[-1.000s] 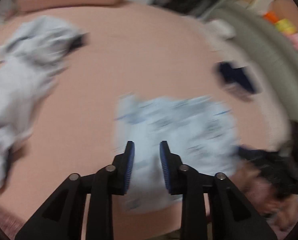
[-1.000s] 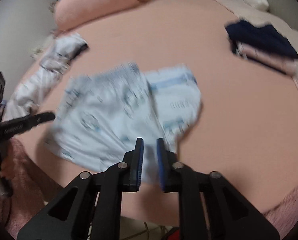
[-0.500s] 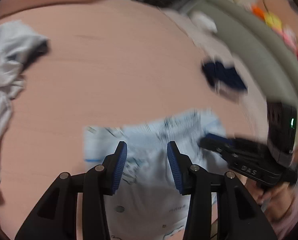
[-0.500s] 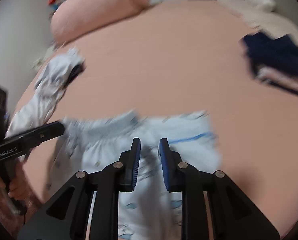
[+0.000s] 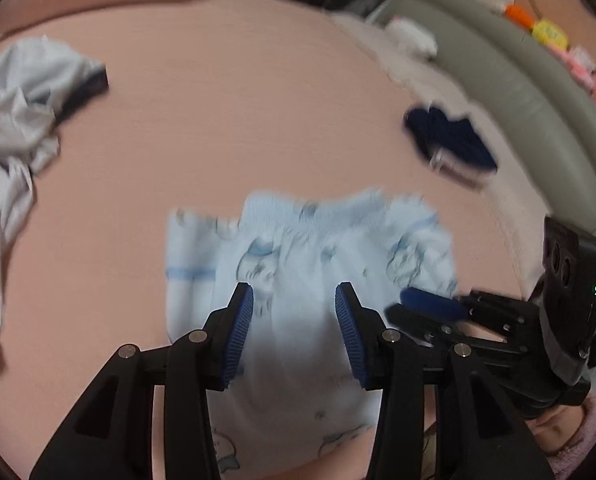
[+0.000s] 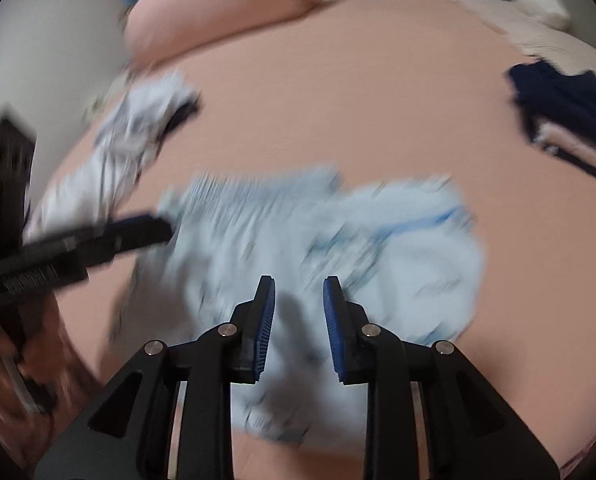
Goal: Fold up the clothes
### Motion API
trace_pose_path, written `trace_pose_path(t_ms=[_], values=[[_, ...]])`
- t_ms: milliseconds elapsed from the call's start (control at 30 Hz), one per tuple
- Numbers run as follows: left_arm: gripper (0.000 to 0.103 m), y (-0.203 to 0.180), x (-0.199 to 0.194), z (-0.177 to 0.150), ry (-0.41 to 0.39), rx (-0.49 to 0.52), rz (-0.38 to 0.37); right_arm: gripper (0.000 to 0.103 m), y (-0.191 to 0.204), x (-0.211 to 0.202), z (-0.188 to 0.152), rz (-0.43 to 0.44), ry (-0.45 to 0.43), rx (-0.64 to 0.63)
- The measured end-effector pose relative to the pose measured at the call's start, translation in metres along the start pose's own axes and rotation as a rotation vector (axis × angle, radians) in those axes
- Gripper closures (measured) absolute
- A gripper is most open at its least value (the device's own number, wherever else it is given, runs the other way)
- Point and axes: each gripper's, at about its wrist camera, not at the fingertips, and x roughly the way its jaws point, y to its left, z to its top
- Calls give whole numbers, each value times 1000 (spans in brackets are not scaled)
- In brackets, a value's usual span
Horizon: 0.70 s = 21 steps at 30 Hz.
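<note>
The little blue pants (image 5: 310,280) lie on the pink bed (image 5: 225,128), close to its near edge. They have small pictures on them and a stretchy waist at the far end. They look half folded, with one side sticking out to the left, but the pictures are blurry, so the folds are hard to read.

The left gripper (image 5: 293,324) hangs over the middle of the pants. Its jaws have just been opening and now stand spread, with nothing pinched between them; the cloth is only underneath. The right gripper (image 6: 300,320) is over the near part of the pants too. Its jaws have just opened a bit and stand a little apart, holding nothing.

Further out, a crumpled white and grey shirt (image 5: 13,128) lies on the left side of the bed. A dark blue folded pile (image 5: 450,140) sits on the right side, near a grey sofa (image 5: 510,68). A big pink pillow (image 6: 217,12) is at the far end.

What could go wrong? The pants are soft and thin. If a gripper grabs only the top layer, the fold may fall open. If both pull at different times, the cloth may bunch up. The pants are also near the bed's edge, so a hard tug toward the person could drag them off.
</note>
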Motion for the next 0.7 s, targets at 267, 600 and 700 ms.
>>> trace_pose_path(t_ms=[267,600,700], values=[[58,-5,-19,-25,-16,-49,42,84,-24,-48,-8,-41,-121,74],[60,44,-43,-63,-25,-261,201,92,-64,-64,-50,-174,-62,183],[60,52,-46,-71,-18,-294,96,92,-62,-68,-57,-53,-71,203]])
